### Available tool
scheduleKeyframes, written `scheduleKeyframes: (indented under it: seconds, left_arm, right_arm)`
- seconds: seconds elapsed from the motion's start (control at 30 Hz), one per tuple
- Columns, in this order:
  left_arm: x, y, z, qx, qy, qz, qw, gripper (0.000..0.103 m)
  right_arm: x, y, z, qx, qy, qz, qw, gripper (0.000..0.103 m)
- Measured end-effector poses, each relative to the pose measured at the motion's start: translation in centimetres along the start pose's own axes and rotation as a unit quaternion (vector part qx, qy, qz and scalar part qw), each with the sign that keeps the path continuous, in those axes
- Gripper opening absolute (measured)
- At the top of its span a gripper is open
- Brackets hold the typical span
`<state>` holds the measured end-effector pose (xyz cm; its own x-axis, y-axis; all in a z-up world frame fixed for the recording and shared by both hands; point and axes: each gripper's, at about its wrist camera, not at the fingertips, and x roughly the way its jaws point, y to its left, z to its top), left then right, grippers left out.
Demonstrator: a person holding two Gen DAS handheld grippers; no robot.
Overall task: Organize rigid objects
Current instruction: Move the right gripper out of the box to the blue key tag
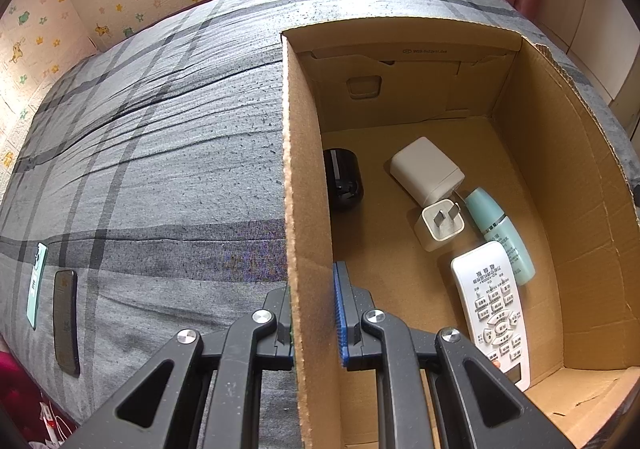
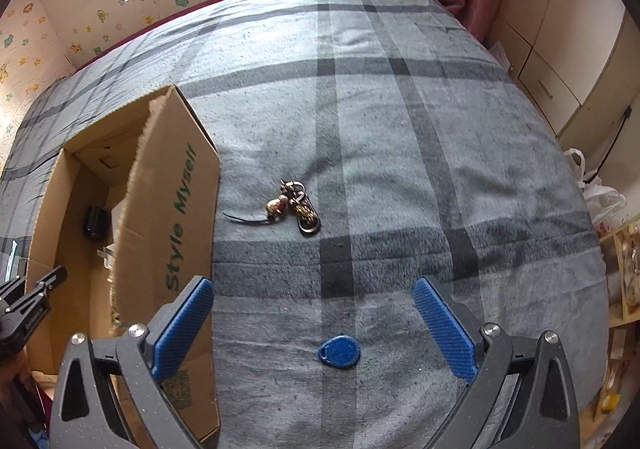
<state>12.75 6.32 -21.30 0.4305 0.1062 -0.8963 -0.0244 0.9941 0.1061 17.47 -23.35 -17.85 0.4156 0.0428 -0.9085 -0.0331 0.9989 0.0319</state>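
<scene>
Left gripper (image 1: 314, 323) clamped on box (image 1: 308, 185) wall, center frame. Right gripper (image 2: 312, 325) fingers apart above blue tag (image 2: 339, 350), lower center; keychain (image 2: 296, 207) mid-frame. Risk: thin tag slipping on soft bed (image 2: 400, 129).

Green lettering, "Style Myself", runs along the cardboard box (image 2: 176, 217) side. The white remote's (image 1: 494, 305) button labels are too small to read.

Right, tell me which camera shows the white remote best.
The left wrist view: the white remote lies fully visible on the cardboard box floor, buttons up. In the right wrist view the box's near wall hides it.
</scene>
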Motion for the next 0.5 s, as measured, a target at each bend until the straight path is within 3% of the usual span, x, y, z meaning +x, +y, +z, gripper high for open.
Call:
scheduleKeyframes:
  seconds: [0.5]
  left_arm:
    - [0.0, 0.0, 0.0, 0.000, -0.001, 0.001, 1.0000, 0.015]
  right_arm:
    - [5.1, -1.9, -4.0, 0.019, 0.059, -0.008, 0.998, 0.103]
